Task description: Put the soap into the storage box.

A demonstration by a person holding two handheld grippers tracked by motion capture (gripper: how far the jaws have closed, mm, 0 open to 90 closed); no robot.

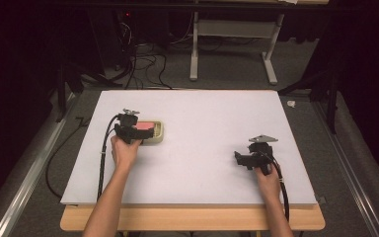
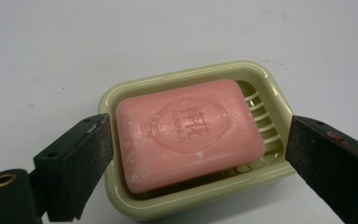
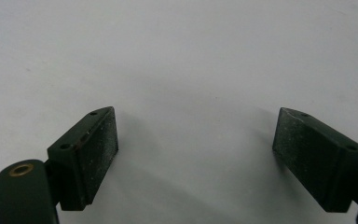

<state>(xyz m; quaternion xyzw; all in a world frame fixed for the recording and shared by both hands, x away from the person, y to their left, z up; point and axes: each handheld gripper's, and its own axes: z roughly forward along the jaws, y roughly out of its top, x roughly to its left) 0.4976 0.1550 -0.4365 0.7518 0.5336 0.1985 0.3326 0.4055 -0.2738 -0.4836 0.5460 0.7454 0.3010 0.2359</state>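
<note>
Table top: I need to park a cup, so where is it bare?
Bare: the white board between the soap dish and the right gripper, plus the whole far half. Crowded: the left gripper, fingers open around dish and pink soap.

The soap dish (image 2: 265, 79) is glossy, smooth pale-green plastic; the pink soap bar (image 2: 186, 133) has a waxy, matt finish with embossed lettering. The left tongs (image 2: 198, 158) carry black, finely grained matt pads. The surface (image 1: 202, 163) is smooth matt white with a wood edge.
</note>
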